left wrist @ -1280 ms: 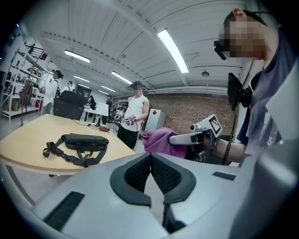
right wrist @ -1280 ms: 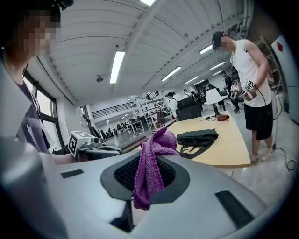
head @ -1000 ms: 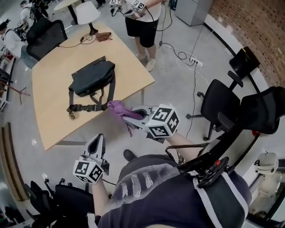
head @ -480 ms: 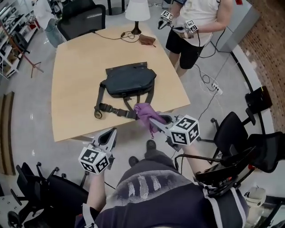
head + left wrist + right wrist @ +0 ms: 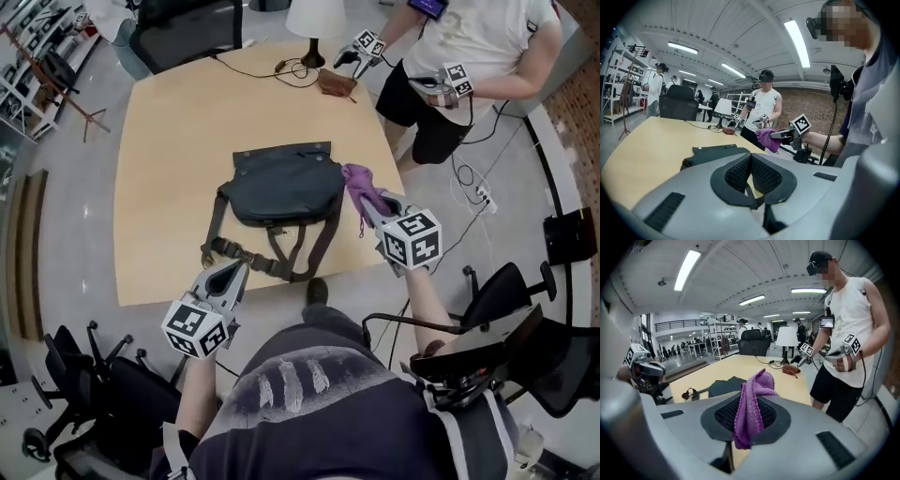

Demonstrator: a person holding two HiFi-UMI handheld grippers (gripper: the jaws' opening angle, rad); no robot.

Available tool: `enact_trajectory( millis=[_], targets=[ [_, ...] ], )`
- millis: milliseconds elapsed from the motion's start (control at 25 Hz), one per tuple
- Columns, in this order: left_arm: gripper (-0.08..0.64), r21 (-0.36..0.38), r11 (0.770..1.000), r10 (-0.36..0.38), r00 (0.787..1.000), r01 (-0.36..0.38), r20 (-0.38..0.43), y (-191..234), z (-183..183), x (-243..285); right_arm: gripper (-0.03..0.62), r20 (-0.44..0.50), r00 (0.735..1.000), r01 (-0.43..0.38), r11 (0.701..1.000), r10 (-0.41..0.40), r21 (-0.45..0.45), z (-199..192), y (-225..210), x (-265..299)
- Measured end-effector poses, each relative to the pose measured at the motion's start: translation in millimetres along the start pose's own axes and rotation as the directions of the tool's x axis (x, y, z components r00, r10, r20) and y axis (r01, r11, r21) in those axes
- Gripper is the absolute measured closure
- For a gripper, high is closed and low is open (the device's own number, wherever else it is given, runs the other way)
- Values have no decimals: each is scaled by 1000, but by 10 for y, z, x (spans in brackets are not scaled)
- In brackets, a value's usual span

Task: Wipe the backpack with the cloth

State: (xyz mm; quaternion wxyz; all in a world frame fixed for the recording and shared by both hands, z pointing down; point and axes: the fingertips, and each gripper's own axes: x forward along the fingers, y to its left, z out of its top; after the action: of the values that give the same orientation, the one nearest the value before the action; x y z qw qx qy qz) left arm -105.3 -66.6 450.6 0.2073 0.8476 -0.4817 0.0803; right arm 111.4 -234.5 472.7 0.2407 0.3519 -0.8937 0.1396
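A dark backpack [image 5: 281, 181] lies flat on the wooden table [image 5: 169, 122], its straps trailing toward the front edge. My right gripper [image 5: 368, 197] hovers just off the backpack's right side, shut on a purple cloth [image 5: 360, 185]. The right gripper view has the cloth [image 5: 750, 411] draped between the jaws, with the backpack [image 5: 725, 385] beyond. My left gripper [image 5: 232, 270] sits at the table's front edge by the straps, shut with nothing in it. In the left gripper view its pads [image 5: 740, 171] meet, with the backpack [image 5: 712, 154] and cloth [image 5: 768, 139] ahead.
Another person [image 5: 459, 47] stands at the table's far right corner holding two grippers. A white lamp [image 5: 316, 17], a cable and a brown pouch [image 5: 336, 82] sit at the far edge. Office chairs [image 5: 178, 33] [image 5: 506, 291] stand around the table.
My right gripper has carried the cloth from the table's front edge up to the backpack's right side. The left gripper stays near the front edge, still shut.
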Motion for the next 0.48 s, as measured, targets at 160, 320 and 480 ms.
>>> enact_trajectory(
  millis=[160,320,480],
  targets=[
    [549,23,1000,21,1000,-21,-6,56,268,415,560,-39,997,59,994,-63,-87,65,-585,479],
    [549,25,999,48,999,-48,-21,131,377,653,560,-147,986,51,983,-77,-176,-139,-815,1111],
    [549,16,998,61,997,-60,-42,270,374,754,560,-277,961,-53,980,-2,-193,-493,-584,1570]
  ],
)
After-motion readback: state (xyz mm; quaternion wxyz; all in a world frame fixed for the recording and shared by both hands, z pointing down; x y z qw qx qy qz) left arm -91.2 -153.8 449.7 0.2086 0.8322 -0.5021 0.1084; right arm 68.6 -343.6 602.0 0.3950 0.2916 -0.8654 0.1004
